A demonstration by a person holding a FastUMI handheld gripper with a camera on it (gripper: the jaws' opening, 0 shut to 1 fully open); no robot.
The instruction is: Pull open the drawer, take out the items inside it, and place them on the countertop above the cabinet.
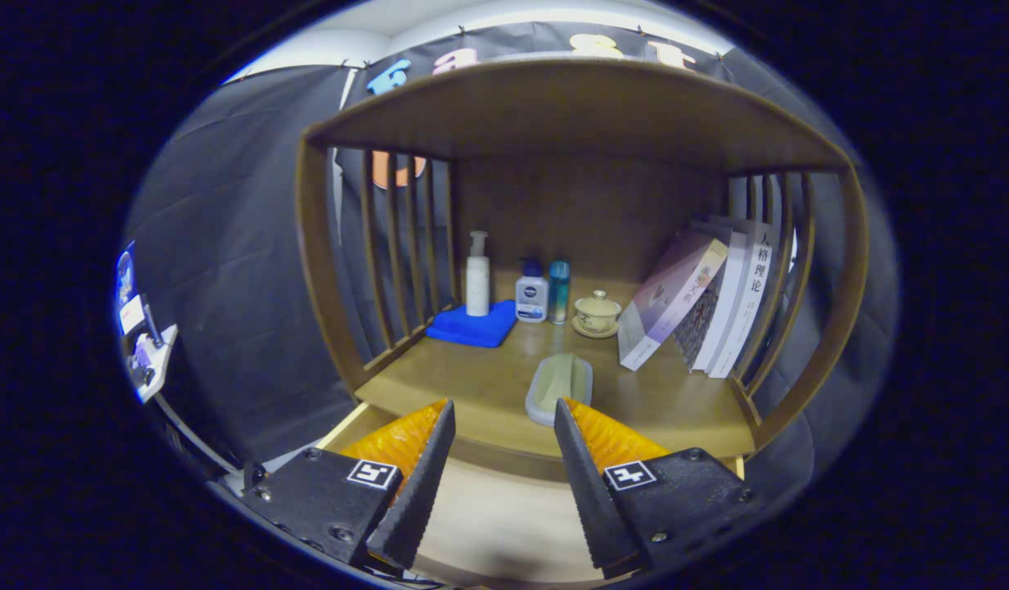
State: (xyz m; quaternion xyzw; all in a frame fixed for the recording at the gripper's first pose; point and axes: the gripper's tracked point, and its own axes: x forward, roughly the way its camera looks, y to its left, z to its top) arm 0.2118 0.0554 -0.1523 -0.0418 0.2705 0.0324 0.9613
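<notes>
Black-and-orange claw wide, empty, above pulled-open pale wooden drawer. Pale green oblong soap-dish-like item on brown wooden counter, just ahead of fingertips. Advised: lower straight, check drawer for leftovers; interior mostly hidden.

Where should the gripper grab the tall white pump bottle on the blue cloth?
Probably around the straight middle of the white pump bottle, coming in level from the front. It stands upright on the blue cloth, the body is plain and round, and the pump top is thin. The gripper is open, far short of it.
</notes>
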